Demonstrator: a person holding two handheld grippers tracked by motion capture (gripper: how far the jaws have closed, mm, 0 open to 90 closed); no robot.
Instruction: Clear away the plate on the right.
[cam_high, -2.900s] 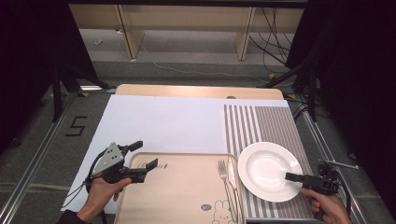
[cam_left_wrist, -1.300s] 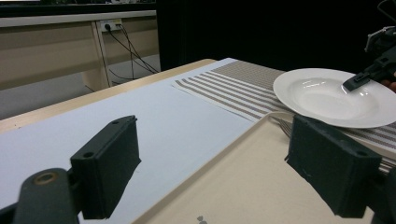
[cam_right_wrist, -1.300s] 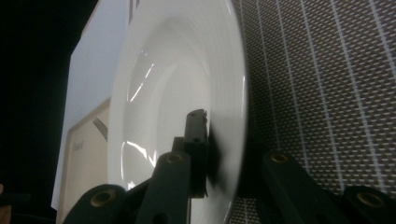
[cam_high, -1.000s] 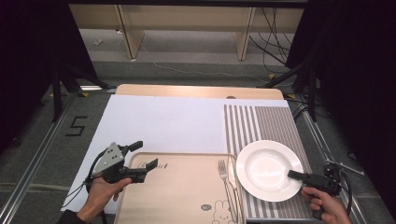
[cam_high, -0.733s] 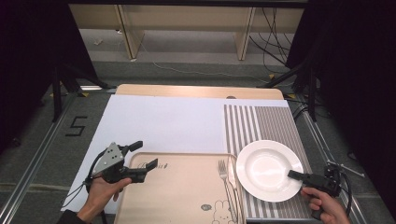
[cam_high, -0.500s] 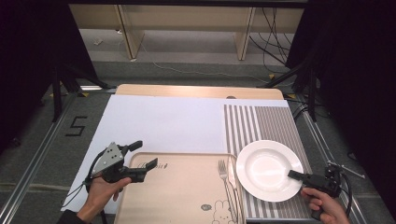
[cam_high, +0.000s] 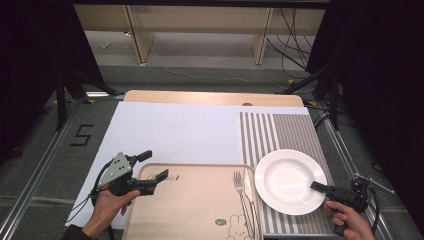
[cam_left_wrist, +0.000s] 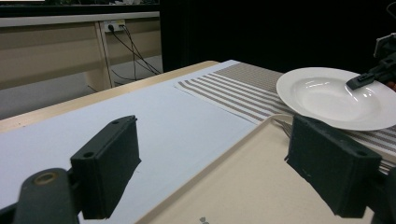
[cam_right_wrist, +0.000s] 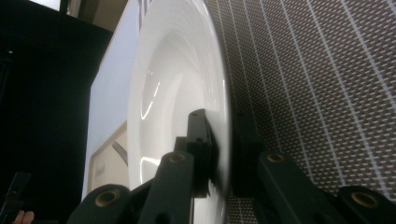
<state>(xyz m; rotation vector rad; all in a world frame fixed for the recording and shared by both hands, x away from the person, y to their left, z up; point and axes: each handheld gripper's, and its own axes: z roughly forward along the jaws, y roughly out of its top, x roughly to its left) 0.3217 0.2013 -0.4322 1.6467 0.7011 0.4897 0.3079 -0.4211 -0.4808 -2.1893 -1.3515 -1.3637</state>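
1. My right gripper (cam_high: 320, 187) has its fingers (cam_right_wrist: 198, 135) clenched on the rim of the plate (cam_high: 290, 181), one finger over the rim and the other beneath it, as the right gripper view shows.

2. The plate lies on the striped mat (cam_high: 280, 135) near the bench's (cam_high: 210, 97) right edge, toward the near right corner; my fingers grip it at the part of the rim closest to that edge.

3. In the right gripper view the plate (cam_right_wrist: 177, 93) appears edge-on, the mat's weave (cam_right_wrist: 303, 84) just behind it; whether the rim is raised off the mat I cannot tell.

4. My left gripper (cam_high: 150, 167) hangs by the tray's (cam_high: 195, 205) far left corner, fingers released and wide apart, grasping nothing.

5. In the left gripper view those fingers (cam_left_wrist: 109, 170) frame the tray's rim (cam_left_wrist: 219, 158), one over the white sheet (cam_left_wrist: 140, 121) and the other over the tray; the plate (cam_left_wrist: 336, 98) lies beyond, with the right gripper's tip (cam_left_wrist: 359, 81) on its rim.

6. A fork (cam_high: 242, 192) lies along the tray's right side, just beside the plate, tines pointing toward the far edge of the bench.

7. The tray lies at the near edge, on the white sheet that covers the bench's left and middle; the mat takes the right side.
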